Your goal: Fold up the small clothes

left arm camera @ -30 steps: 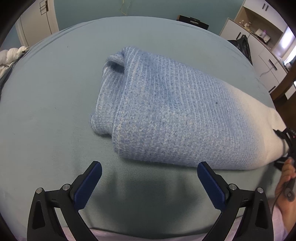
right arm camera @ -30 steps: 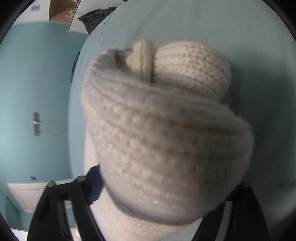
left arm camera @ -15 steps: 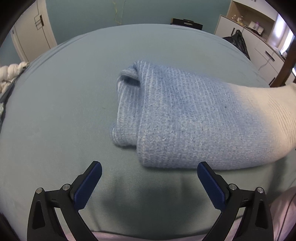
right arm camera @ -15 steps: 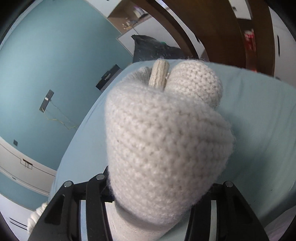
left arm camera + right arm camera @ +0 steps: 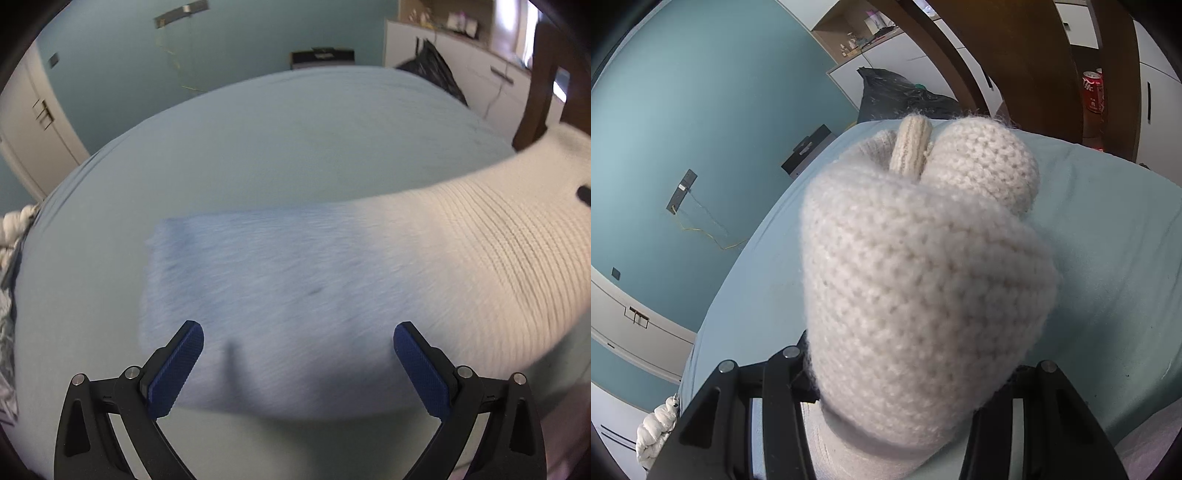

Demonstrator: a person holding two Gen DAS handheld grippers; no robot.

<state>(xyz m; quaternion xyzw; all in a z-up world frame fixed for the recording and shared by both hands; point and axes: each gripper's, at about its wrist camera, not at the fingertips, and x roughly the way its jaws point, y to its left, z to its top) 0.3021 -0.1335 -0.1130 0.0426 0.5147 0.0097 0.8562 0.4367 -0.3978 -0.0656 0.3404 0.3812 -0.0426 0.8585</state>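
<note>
- My left gripper (image 5: 298,341) is spread wide, holding nothing, just over the sweater's (image 5: 280,295) blue end on the bed (image 5: 295,140).
- My right gripper (image 5: 908,410) pinches the bunched cream end (image 5: 923,288), lifted; only this view shows the knit close up.

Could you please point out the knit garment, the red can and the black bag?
knit garment (image 5: 280,295): left wrist view, blue middle section.
red can (image 5: 1092,90): right wrist view, can body.
black bag (image 5: 897,94): right wrist view, crumpled upper side.

L cam low over bed (image 5: 258,155), facing wall; R cam close behind sock (image 5: 923,288); both share these.
</note>
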